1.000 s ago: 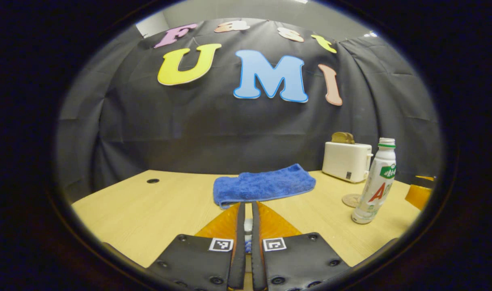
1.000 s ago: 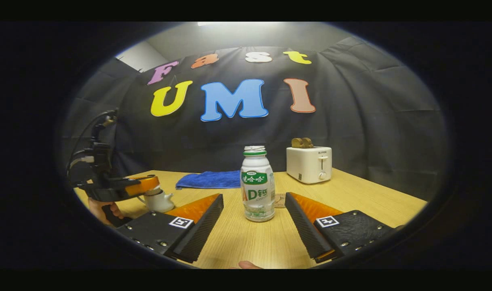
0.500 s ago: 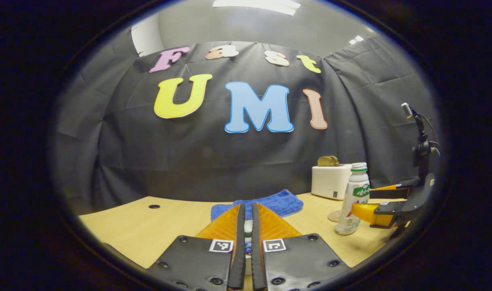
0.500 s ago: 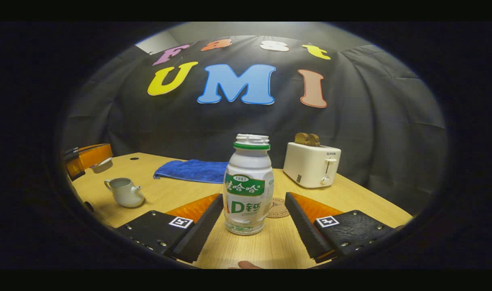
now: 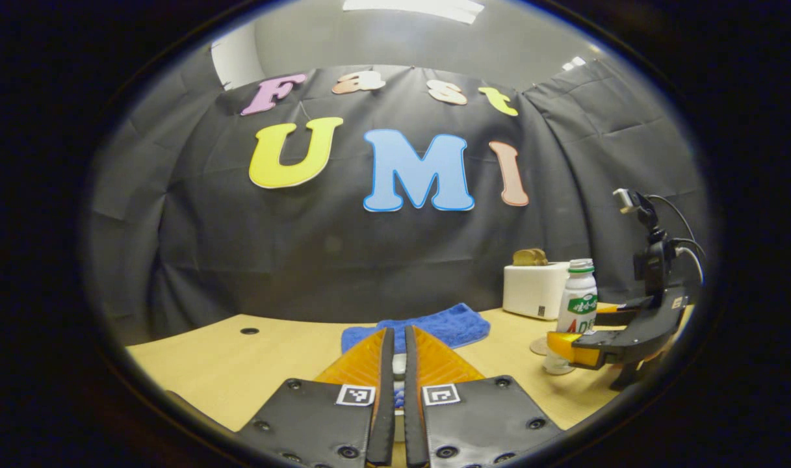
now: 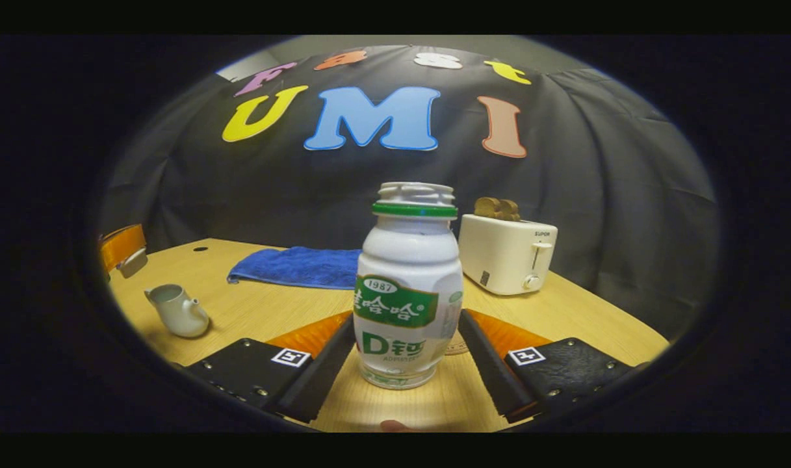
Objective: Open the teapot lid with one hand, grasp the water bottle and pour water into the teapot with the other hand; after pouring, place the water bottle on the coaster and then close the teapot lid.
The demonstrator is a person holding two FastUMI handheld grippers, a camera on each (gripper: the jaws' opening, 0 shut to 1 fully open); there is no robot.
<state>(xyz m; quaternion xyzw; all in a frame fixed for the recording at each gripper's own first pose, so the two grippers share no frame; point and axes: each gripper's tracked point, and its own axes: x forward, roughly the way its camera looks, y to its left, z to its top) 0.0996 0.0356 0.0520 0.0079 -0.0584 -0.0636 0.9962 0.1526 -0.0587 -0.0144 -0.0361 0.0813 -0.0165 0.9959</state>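
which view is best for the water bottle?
Right gripper view: the water bottle stands large and central on the table, between that hand-held gripper's fingers. In the left gripper view it is small, far right, its lower part hidden by the other hand-held gripper.

The toaster (image 6: 507, 253) front reads "SUPOR".
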